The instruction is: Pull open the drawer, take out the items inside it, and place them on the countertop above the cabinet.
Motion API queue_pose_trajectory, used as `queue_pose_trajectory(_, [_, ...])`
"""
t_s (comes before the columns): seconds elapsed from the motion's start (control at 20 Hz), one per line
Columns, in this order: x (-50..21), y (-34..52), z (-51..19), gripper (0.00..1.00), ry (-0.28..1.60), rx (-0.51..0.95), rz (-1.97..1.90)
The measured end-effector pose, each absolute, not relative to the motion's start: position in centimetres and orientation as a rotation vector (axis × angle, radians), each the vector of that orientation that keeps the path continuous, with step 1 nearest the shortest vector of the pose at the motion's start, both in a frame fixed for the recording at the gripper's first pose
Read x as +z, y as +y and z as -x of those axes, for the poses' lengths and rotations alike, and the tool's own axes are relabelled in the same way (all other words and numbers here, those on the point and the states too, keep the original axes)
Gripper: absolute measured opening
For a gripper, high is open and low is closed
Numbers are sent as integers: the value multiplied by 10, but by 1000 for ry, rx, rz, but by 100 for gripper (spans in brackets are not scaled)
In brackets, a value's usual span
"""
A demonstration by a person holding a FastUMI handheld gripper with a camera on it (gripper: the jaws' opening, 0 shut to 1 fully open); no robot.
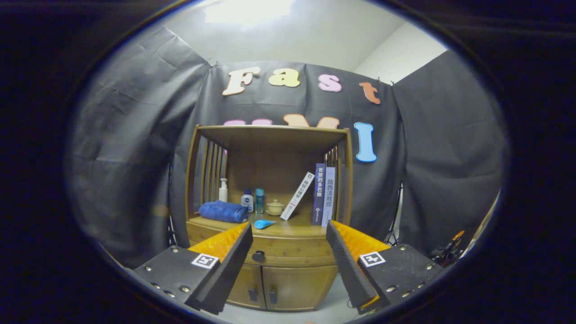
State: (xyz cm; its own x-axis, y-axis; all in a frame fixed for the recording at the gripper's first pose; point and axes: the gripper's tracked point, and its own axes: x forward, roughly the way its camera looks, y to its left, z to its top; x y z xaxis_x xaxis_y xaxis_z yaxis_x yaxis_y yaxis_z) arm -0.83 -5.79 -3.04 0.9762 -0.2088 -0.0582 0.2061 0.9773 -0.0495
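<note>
Gripper view: jaws (288,234) spread wide, holding nothing, fingers well short of the cabinet (288,279). Drawer (288,253) sits shut betw. the two fingers, beyond them: wide wooden front w/ grooved lower edge, one dark round knob (258,256) nearer the left finger. Below it, two cabinet doors w/ small dark handles. Countertop (292,229) above the drawer carries a rolled blue towel (223,211), white pump bottle (223,190), small blue bottle (246,199), clear teal bottle (259,200), lidded cup (275,207), blue tube (264,223) lying near the front edge, one book leaning (297,195) and two upright books (324,194). Drawer contents can't be seen.
</note>
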Motion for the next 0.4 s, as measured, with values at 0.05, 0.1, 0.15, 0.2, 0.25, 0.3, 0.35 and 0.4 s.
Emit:
queue_pose_trajectory(0.05, [-30, -57, 12, 98, 60, -209, 52])
queue_pose_trajectory(0.1, [-27, -55, 15, 98, 53, -209, 65])
queue_pose_trajectory(0.15, [-23, -53, 18, 98, 42, -209, 75])
queue_pose_trajectory(0.2, [-20, -51, 20, 98, 33, -205, 80])
queue_pose_trajectory(0.25, [-18, -48, 21, 98, 27, -200, 77])
queue_pose_trajectory(0.3, [-14, -46, 21, 98, 23, -195, 69])
queue_pose_trajectory(0.35, [-12, -44, 21, 98, 16, -190, 61])
queue_pose_trajectory(0.4, [-9, -43, 21, 98, 10, -188, 55])
